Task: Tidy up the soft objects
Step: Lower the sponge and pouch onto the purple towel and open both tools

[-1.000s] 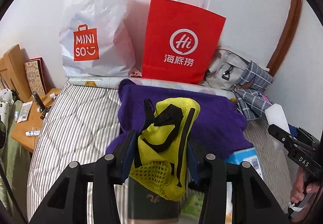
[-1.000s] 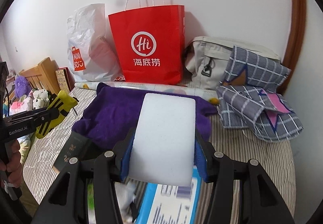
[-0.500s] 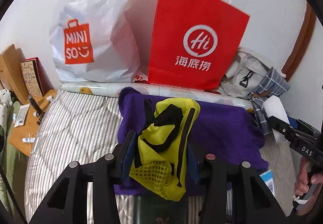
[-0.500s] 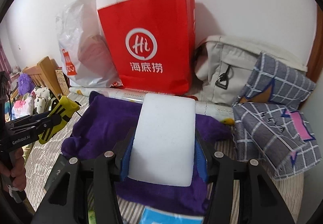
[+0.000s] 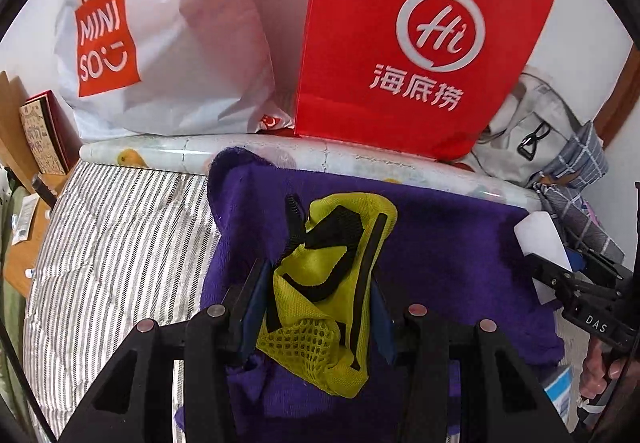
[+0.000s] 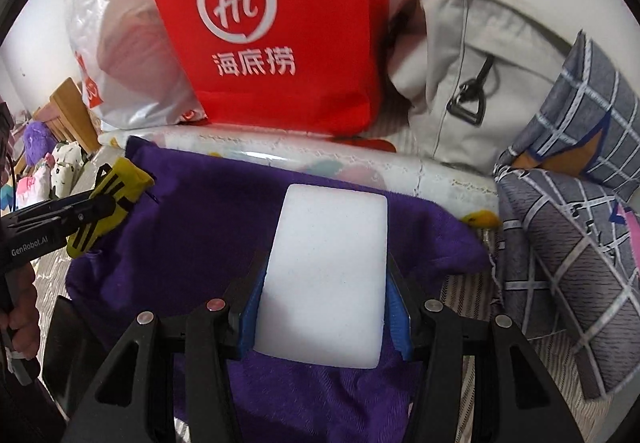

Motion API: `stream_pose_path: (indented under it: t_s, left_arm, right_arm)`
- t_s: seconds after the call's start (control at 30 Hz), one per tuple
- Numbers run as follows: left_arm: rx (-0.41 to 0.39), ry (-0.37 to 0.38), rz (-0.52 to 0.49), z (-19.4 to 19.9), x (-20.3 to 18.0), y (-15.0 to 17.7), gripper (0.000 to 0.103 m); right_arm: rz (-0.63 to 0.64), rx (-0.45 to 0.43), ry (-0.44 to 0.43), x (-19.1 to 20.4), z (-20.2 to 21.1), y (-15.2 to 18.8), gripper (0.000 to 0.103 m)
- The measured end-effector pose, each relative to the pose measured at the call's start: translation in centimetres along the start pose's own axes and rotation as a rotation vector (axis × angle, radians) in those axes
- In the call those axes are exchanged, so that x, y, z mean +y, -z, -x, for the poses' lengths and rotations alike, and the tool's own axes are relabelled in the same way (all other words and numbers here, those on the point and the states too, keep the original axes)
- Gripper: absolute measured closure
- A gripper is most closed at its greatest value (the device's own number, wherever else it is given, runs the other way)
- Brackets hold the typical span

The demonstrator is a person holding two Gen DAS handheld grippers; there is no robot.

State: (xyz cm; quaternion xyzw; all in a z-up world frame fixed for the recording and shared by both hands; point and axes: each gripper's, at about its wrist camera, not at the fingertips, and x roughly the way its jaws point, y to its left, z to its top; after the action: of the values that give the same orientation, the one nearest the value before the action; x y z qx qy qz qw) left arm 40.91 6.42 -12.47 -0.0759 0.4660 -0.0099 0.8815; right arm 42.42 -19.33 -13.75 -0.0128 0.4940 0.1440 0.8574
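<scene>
Both claws are loaded. Your left gripper [image 5: 320, 307] is clamped partway on the yellow pouch [image 5: 328, 283], blue pads squeezing its sides so the mesh end sags toward the camera. Your right gripper [image 6: 324, 303] is pinched partway on the white sponge [image 6: 326, 279], held by its long edges with the far end sticking out past the jaws.

Largest first:
- Bed [image 5: 112, 243], striped cover, carries everything. Bare stripes on the left are your only wide free area.
- Red bag [image 5: 408, 43] and white bag [image 5: 160, 43] stand against the wall at the far edge, touching each other. They wall off the back.
- Purple towel [image 6: 200, 243] lies spread flat under both claws. Looks like the drop zone: soft and flat, with nothing yet lying on it that I can see.
- Grey backpack [image 6: 460, 55] and checked cloth [image 6: 568, 243] crowd the right side, cloth just beside the towel's right edge.
- Rolled sheet [image 5: 360, 159] runs along the towel's far edge, in front of the bags.

Room to move: pouch hangs over the towel's left-middle, sponge over its right-middle, near each other but apart. My read is that you should set both down on the towel side by side, staying short of the roll. Sponge side is tighter, so watch the checked cloth.
</scene>
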Motion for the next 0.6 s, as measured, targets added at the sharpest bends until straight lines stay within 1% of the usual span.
stream_pose_path:
  t_s: [0.07,0.27,0.33,0.5,0.6]
  left_arm:
    - [-0.002,-0.013,-0.01,-0.3,0.0,-0.3,0.059]
    - [0.015,-0.008,-0.016,-1.1,-0.3,-0.7,0.058]
    - [0.028,-0.007,-0.017,-1.6,-0.5,-0.8,0.056]
    - [0.054,-0.01,-0.032,-2.3,-0.9,-0.7,0.054]
    - [0.058,-0.013,-0.042,-2.4,-1.1,-0.6,0.052]
  right_arm:
    - [0.008,0.022,-0.005,0.0,-0.8,0.0,0.051]
    - [0.011,0.049,-0.005,-0.1,-1.8,0.2,0.051]
    - [0.012,0.055,-0.001,-0.2,-2.1,0.2,0.05]
    - [0.013,0.077,-0.001,-0.4,-3.0,0.3,0.049]
    - [0.031,0.072,0.014,-0.2,-3.1,0.3,0.049]
